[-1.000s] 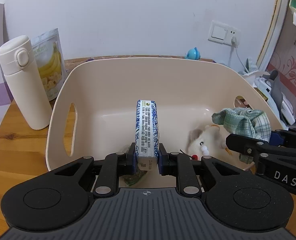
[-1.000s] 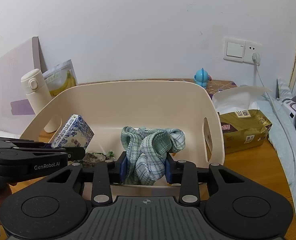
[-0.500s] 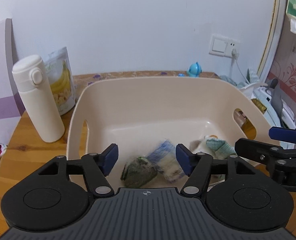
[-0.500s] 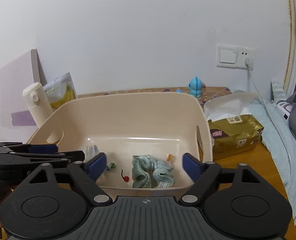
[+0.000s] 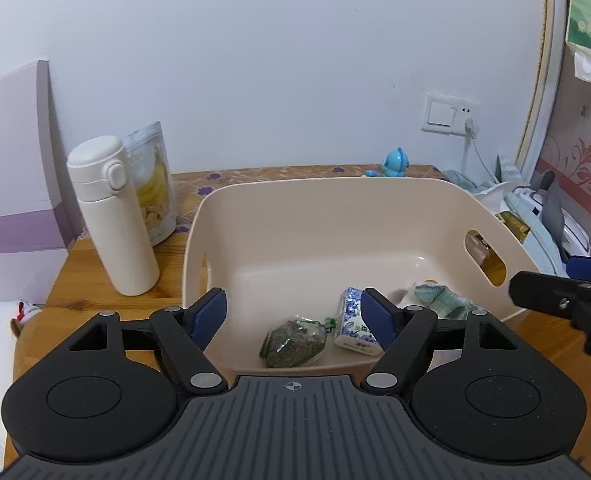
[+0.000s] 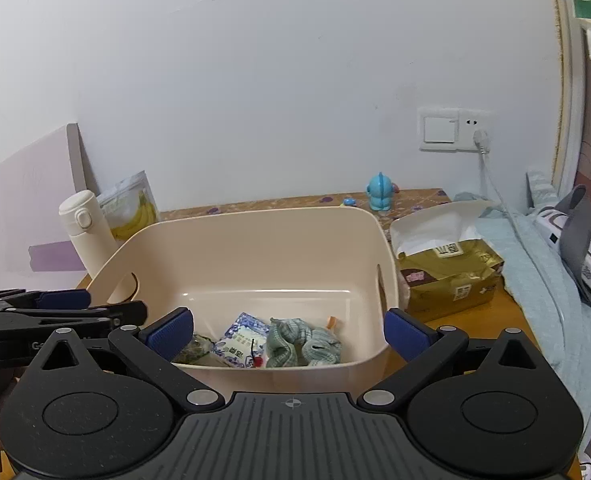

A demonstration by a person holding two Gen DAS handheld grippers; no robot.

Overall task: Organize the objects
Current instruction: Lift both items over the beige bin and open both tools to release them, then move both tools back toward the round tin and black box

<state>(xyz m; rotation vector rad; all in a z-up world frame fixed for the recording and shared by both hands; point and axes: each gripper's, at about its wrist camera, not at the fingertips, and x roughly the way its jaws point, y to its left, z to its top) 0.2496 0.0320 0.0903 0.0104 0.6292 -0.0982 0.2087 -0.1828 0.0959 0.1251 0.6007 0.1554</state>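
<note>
With the blue-and-white carton (image 5: 353,322) and green cloth (image 6: 301,342) lying in the beige bin (image 6: 255,228), both the left gripper (image 5: 293,312) and right gripper (image 6: 289,330), jaws just spread and empty, should probably lift clear of its rim before seeking anything else on the counter (image 5: 75,280).

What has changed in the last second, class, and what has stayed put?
The left gripper let go of the blue-and-white carton, the right gripper of the green cloth; both now lie in the beige bin. Both jaws have just been opening, empty. Bottle and tissue pack unchanged.

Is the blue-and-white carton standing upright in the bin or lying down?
Lying down. The blue-and-white carton rests on its broad face on the floor of the bin, beside the green cloth.
</note>
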